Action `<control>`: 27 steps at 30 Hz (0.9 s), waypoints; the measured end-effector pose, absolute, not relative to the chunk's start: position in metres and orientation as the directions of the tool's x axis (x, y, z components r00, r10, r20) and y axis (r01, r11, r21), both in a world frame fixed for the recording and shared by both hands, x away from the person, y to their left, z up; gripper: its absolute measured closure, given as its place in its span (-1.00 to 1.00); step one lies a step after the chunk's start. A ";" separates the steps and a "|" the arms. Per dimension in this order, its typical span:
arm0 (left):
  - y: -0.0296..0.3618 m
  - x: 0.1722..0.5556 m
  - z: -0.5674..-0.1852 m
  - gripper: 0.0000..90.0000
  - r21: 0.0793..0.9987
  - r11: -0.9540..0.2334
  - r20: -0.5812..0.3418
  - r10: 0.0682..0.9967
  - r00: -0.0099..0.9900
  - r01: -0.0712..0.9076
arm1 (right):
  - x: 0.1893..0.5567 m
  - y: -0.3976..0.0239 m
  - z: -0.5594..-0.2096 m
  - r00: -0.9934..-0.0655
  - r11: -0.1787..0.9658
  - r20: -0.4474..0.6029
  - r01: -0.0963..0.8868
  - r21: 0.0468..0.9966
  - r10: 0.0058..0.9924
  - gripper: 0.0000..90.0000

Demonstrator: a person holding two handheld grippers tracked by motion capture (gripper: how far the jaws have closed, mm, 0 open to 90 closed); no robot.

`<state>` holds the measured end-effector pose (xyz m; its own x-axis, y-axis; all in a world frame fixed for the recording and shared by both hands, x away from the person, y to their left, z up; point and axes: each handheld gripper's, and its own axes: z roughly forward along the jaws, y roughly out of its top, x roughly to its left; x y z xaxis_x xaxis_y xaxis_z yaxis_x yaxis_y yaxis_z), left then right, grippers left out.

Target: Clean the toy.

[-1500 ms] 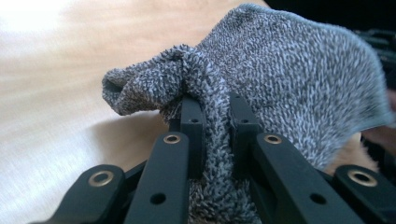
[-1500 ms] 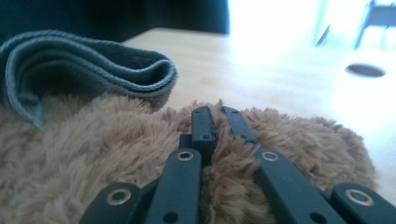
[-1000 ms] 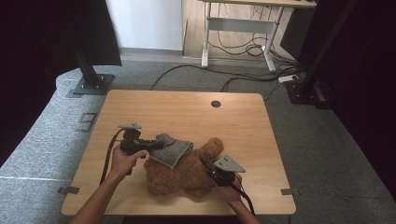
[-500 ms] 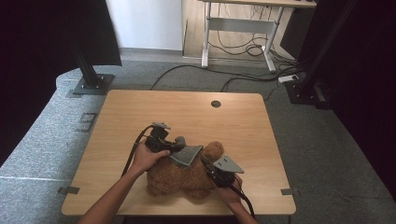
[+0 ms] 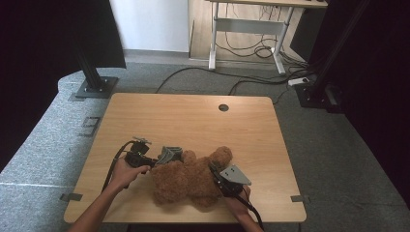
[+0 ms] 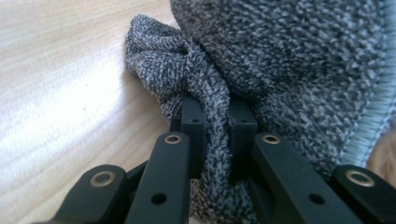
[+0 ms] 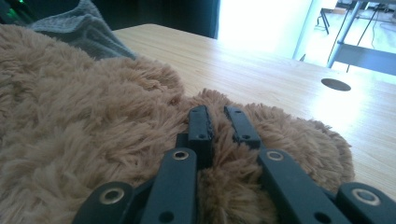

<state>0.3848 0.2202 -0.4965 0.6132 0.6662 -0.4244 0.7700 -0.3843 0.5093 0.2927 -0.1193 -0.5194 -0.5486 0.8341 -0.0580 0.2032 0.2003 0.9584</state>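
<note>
A brown plush teddy bear [image 5: 191,176] lies on the wooden table [image 5: 193,121] near its front edge. A grey knitted garment [image 5: 168,155] rests against the bear's left side. My left gripper [image 5: 153,162] is shut on a bunched fold of the grey garment [image 6: 212,112], low over the table. My right gripper [image 5: 216,175] is shut on the bear's fur [image 7: 219,140] at the bear's right side. In the right gripper view the grey garment [image 7: 84,30] shows beyond the bear's body.
A round cable hole [image 5: 223,107] sits in the table's far part. A black stand base [image 5: 94,87] is on the floor at the left. A desk frame [image 5: 246,29] with cables stands behind.
My left gripper, holding the grey garment, went right over the bear and has since come back left and down to the table. The right gripper and the bear have stayed put.
</note>
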 end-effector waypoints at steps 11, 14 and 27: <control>0.218 0.385 -0.505 0.77 0.525 -0.329 -0.490 0.638 0.595 0.785 | 0.298 -0.137 -0.503 -0.576 0.085 0.078 0.251 0.964 0.814 0.12; 0.218 0.386 -0.505 0.77 0.525 -0.323 -0.495 0.637 0.591 0.787 | 0.304 -0.141 -0.497 -0.590 0.097 0.089 0.276 0.956 0.803 0.03; 0.222 0.385 -0.507 0.77 0.533 -0.300 -0.505 0.637 0.582 0.791 | 0.312 -0.135 -0.485 -0.653 0.170 0.190 0.447 0.878 0.733 -0.36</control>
